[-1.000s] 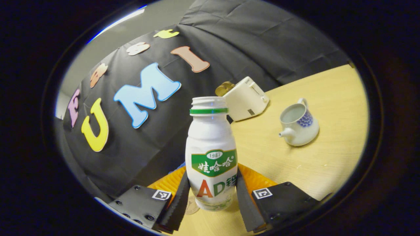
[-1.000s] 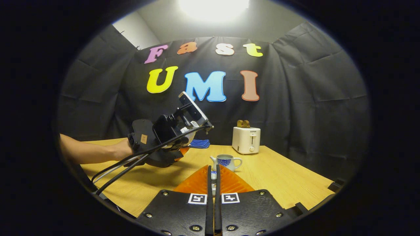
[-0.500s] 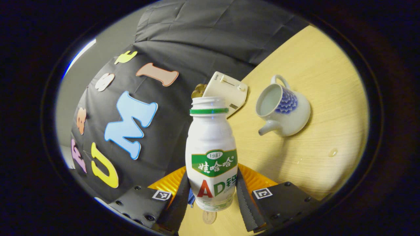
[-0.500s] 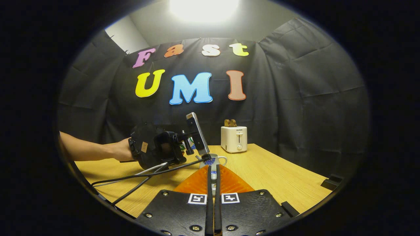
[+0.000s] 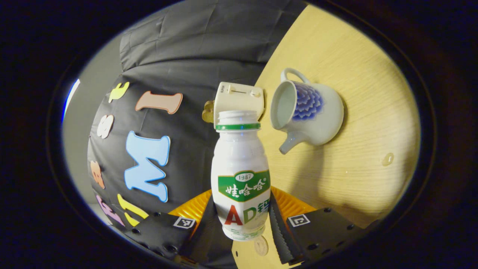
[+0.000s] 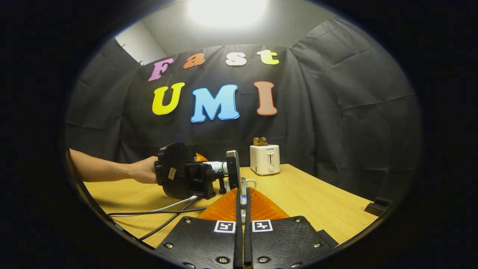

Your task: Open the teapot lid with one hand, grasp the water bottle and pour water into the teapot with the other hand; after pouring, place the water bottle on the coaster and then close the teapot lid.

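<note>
Left claw [image 5: 241, 220] clamped on water bottle [image 5: 240, 175], bottle uncapped, tipped level, mouth just beside open teapot [image 5: 306, 110] on table [image 5: 358, 157]; right claw [image 6: 242, 209] pinched on lid [image 6: 243, 200], held near teapot; toaster [image 6: 264, 160] behind.

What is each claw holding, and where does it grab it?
The left claw grips the water bottle by its lower body, one finger on each side. The right claw pinches something small, likely the teapot lid; too hidden to be sure.
</note>
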Action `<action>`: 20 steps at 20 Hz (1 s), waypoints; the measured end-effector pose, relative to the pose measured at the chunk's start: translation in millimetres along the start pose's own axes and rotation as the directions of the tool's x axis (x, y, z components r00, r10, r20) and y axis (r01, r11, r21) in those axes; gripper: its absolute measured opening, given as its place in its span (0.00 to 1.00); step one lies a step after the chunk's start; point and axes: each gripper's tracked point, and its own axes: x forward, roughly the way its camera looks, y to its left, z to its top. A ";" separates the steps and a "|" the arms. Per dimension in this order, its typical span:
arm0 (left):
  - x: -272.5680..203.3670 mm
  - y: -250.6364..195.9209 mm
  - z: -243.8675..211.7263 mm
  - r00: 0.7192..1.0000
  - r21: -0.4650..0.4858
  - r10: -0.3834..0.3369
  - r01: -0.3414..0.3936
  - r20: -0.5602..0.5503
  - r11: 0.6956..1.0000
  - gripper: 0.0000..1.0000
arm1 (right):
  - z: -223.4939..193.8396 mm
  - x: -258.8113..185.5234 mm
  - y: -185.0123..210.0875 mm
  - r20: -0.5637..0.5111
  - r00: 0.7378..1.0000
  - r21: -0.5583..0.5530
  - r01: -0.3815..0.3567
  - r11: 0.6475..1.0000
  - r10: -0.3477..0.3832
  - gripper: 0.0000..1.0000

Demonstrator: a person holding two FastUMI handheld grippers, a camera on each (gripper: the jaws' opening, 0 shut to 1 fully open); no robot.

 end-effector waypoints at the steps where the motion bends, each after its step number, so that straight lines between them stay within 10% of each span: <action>1: -0.3 0.0 0.2 1.000 0.017 0.000 0.000 -0.005 1.000 0.75 | -1.0 0.6 -1.0 -0.001 1.000 0.000 0.002 1.000 -0.002 0.02; 20: -3.0 3.0 1.8 0.998 0.289 0.026 -0.011 -0.050 0.957 0.75 | 1.5 -1.0 -11.3 0.007 1.000 0.025 0.020 0.999 -0.021 0.02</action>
